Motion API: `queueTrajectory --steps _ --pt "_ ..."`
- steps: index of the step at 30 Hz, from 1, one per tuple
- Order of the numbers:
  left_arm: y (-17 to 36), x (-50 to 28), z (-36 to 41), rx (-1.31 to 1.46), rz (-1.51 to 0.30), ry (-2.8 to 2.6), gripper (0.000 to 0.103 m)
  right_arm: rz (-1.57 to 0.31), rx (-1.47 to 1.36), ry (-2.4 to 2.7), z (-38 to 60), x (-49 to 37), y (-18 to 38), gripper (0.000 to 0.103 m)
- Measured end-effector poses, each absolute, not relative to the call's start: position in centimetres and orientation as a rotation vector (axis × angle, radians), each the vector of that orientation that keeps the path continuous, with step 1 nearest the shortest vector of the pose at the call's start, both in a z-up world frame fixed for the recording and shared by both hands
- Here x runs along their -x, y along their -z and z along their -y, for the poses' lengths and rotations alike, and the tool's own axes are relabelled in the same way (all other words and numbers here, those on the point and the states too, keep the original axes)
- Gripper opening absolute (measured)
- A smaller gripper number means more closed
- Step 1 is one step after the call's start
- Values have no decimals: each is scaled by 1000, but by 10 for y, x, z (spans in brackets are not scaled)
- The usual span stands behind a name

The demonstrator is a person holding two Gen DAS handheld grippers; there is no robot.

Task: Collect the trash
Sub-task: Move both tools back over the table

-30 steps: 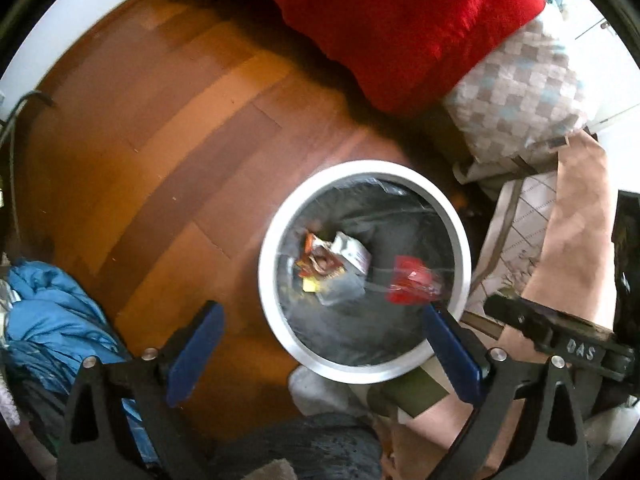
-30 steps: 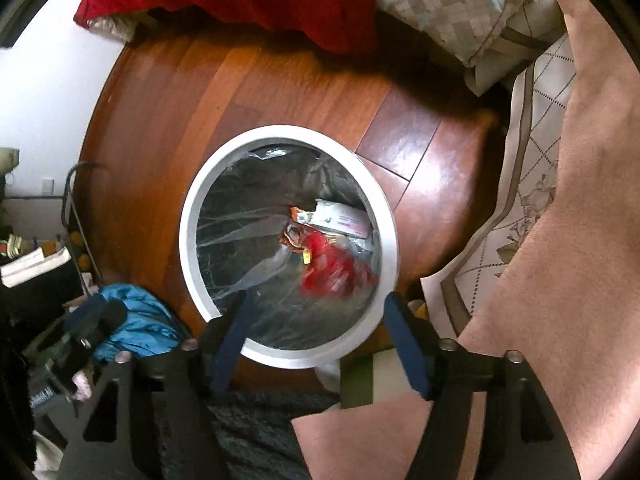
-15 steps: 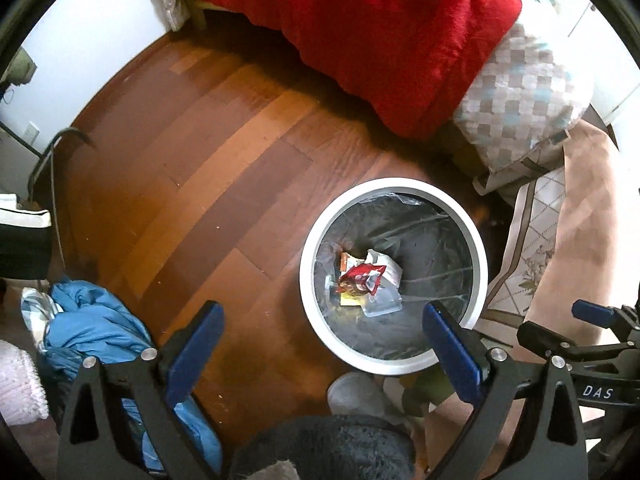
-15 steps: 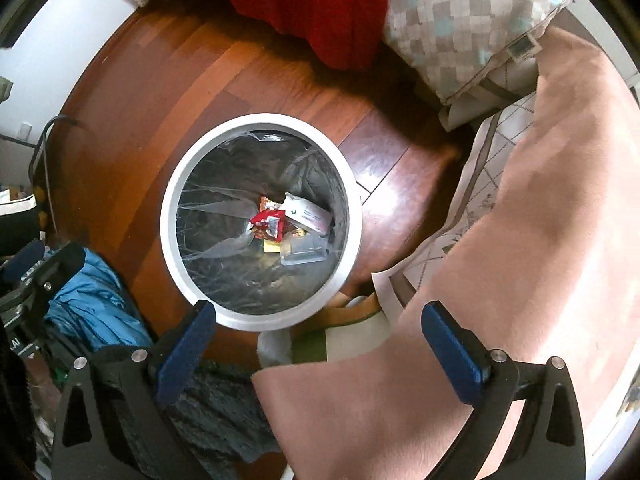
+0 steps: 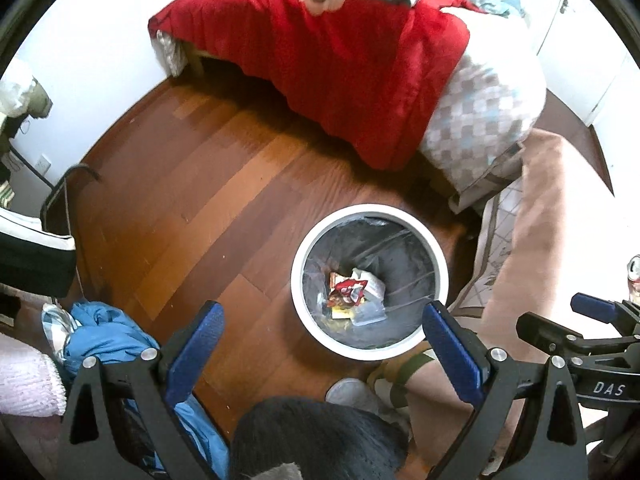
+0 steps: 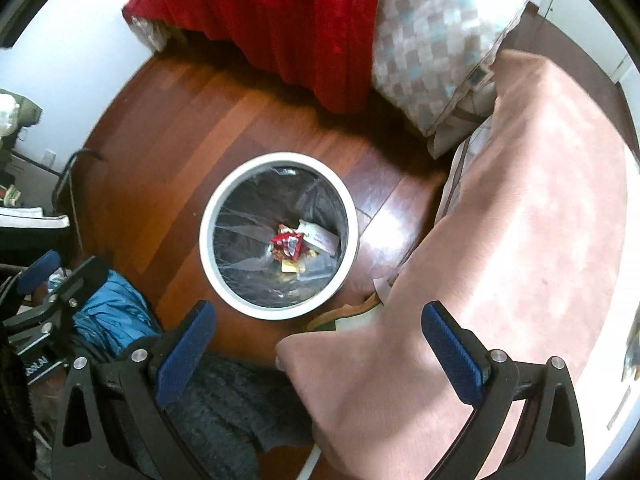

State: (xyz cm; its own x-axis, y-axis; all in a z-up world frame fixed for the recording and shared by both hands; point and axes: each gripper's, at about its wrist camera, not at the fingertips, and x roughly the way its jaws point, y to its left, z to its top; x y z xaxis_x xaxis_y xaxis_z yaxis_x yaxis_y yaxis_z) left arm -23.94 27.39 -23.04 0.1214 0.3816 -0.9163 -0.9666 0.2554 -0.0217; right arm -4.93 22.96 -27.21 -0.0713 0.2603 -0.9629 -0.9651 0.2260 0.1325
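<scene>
We look down on a reddish-brown wooden plank floor (image 5: pixel 208 216) with a round white-rimmed waste bin lined with clear plastic (image 5: pixel 298 296) standing on it. At the bottom of the bin lies the trash: a crumpled red snack wrapper (image 5: pixel 349 290) on top of a white packet (image 5: pixel 370 280) and a clear plastic piece (image 5: pixel 368 314).

Our left hand-held gripper (image 5: pixel 322 334) hangs above the floor with its blue-padded jaws spread wide and nothing between them; the bin sits at about one o'clock from it. Our right hand-held gripper (image 6: pixel 316 336) is likewise released, jaws fully apart and empty, with the bin at about eleven o'clock. In the left view the right one also shows at four o'clock.

At twelve o'clock a bed carries a bright red blanket (image 5: pixel 348 64) that drapes toward the floor, with a grey-and-white checked quilt (image 5: pixel 476 120) beside it at two o'clock. A pinkish-beige cloth (image 6: pixel 520 208) fills the three o'clock side of the right view. A crumpled blue garment (image 5: pixel 104 340) lies on the floor at eight o'clock, near a white wall (image 5: pixel 96 52) with a socket low down.
</scene>
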Motion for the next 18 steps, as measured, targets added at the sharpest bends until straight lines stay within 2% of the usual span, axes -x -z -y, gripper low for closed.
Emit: queueTrajectory --steps 10,15,18 --pt "163 209 -228 621 -921 -1197 101 -1215 479 -1305 -156 15 194 103" --pt "153 154 -208 575 -899 -1128 101 -1221 349 -1222 -103 -48 173 103" --pt "165 95 -197 577 -924 -1049 101 -1206 315 -1090 -64 -108 171 103"
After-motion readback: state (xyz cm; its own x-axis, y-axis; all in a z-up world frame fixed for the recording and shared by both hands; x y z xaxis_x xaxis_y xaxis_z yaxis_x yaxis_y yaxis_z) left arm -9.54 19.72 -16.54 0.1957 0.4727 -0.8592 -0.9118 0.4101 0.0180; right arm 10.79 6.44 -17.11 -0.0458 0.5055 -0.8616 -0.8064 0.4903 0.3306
